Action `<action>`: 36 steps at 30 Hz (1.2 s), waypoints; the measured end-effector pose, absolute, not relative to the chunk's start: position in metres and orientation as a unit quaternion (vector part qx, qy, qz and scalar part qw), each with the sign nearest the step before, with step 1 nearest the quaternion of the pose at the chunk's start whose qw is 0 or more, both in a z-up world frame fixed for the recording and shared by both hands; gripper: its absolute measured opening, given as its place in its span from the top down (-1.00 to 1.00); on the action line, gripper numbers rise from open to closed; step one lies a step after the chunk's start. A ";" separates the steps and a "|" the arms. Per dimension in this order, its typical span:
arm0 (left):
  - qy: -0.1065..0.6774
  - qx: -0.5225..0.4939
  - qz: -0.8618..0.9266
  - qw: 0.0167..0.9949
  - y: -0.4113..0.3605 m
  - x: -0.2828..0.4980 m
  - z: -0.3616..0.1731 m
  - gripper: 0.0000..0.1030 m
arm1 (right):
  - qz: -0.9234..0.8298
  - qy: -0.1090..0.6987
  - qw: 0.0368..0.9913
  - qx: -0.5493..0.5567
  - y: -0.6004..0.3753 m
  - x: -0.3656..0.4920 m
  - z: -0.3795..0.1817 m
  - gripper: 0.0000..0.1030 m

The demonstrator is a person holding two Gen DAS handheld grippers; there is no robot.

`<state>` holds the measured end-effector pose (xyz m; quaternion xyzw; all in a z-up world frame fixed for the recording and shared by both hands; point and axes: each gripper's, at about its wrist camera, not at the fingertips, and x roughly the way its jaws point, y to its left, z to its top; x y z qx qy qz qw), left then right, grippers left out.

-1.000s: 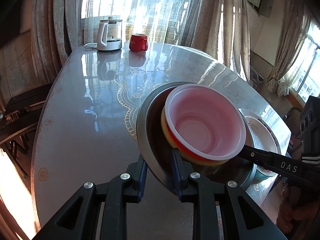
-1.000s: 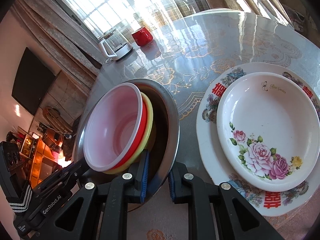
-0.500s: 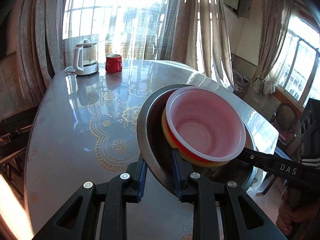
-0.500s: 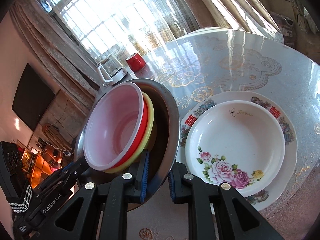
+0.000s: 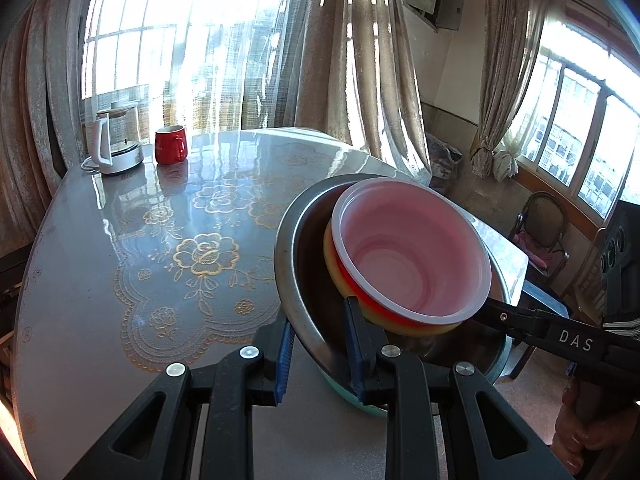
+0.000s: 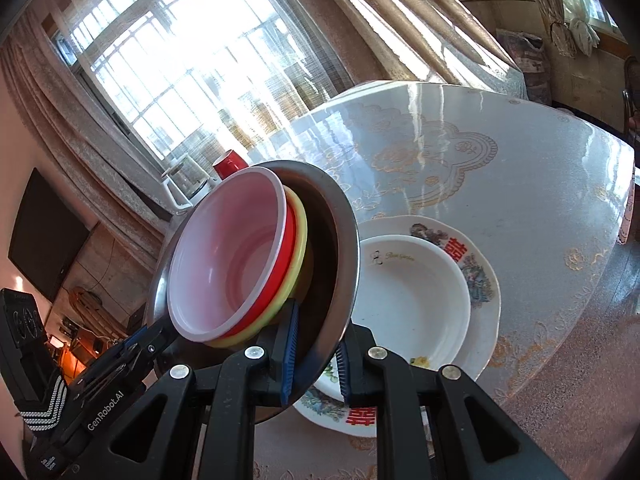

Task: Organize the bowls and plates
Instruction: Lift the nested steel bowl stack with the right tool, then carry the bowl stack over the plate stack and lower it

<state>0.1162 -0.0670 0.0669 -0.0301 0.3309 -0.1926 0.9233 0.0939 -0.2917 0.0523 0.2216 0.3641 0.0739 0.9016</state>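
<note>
My left gripper (image 5: 320, 354) and right gripper (image 6: 314, 354) each pinch the steel bowl's (image 6: 344, 240) rim, seemingly above the bench (image 5: 100, 300).

Sunlit curtained windows (image 5: 168, 52); chair (image 5: 540, 232) by wall.

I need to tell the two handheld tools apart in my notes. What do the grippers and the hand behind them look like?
Both are black plastic with triangular cut-outs, silver rivets and ribbed blue finger pads. The left gripper reads "GenRobot.AI" on its side, seen from the right wrist; the right gripper reads "DAS". A black-and-white striped cuff sits behind the left one.
</note>
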 end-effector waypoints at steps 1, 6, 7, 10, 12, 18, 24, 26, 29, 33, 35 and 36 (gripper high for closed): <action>0.331 -0.029 -0.196 0.923 -0.071 0.117 0.067 0.52 | 0.070 0.363 0.902 0.224 -0.295 0.093 0.052 0.67; 0.327 -0.026 -0.211 0.921 -0.089 0.119 0.066 0.52 | 0.051 0.358 0.902 0.235 -0.311 0.081 0.053 0.67; 0.327 -0.025 -0.213 0.921 -0.092 0.120 0.066 0.52 | 0.048 0.358 0.902 0.237 -0.314 0.080 0.053 0.67; 0.326 -0.017 -0.217 0.920 -0.102 0.121 0.063 0.51 | 0.038 0.357 0.901 0.243 -0.320 0.079 0.051 0.67; 0.331 -0.016 -0.220 0.918 -0.107 0.122 0.059 0.51 | 0.031 0.358 0.900 0.246 -0.322 0.075 0.050 0.67; 0.337 -0.014 -0.226 0.914 -0.115 0.123 0.053 0.51 | 0.019 0.367 0.893 0.259 -0.332 0.071 0.042 0.67; 0.344 -0.007 -0.226 0.911 -0.122 0.122 0.047 0.50 | 0.012 0.374 0.890 0.261 -0.336 0.072 0.036 0.66; 0.349 -0.006 -0.225 0.910 -0.122 0.123 0.044 0.50 | 0.010 0.379 0.887 0.262 -0.337 0.072 0.033 0.65; 0.355 -0.007 -0.222 0.908 -0.122 0.125 0.039 0.50 | 0.008 0.387 0.884 0.264 -0.336 0.074 0.028 0.65; 0.361 -0.006 -0.218 0.907 -0.122 0.126 0.034 0.49 | 0.009 0.395 0.880 0.265 -0.335 0.077 0.024 0.65; 0.363 -0.007 -0.217 0.906 -0.122 0.126 0.033 0.49 | 0.010 0.399 0.877 0.267 -0.335 0.079 0.022 0.64; 0.363 -0.007 -0.216 0.906 -0.122 0.126 0.032 0.49 | 0.010 0.400 0.877 0.267 -0.335 0.079 0.022 0.64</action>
